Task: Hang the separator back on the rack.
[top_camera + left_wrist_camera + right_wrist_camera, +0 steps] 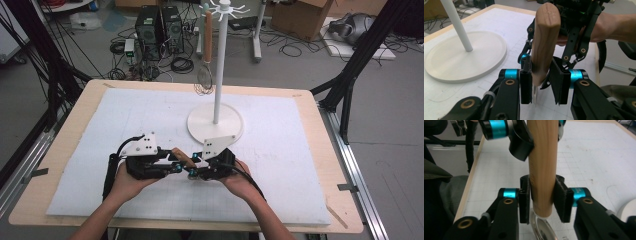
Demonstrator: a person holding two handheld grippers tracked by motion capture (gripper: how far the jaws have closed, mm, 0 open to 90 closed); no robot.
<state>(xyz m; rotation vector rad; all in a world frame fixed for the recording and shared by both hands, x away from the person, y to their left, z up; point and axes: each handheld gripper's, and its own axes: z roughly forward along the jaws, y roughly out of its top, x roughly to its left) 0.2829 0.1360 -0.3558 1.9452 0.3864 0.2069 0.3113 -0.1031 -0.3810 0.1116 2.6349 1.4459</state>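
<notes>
While both claws are sharing the wooden handle [546, 37] low in the middle of the high view, just above the bench [300, 175], the work in hand is looking like a handover; the right claw [542, 200] is clamping the handle near its shiny metal end [541, 227], both pads pressing the wood; the left claw [541, 82] is straddling the handle farther up, one pad lying against it, the other so near that I cannot tell whether it is gripping; the right claw should be holding firm until the left is squeezing squarely on the flat sides, not the rounded tip, or the handle is likely twisting free; the white stand [216, 65], with a whisk [204, 80] hanging, is waiting toward the upper middle
</notes>
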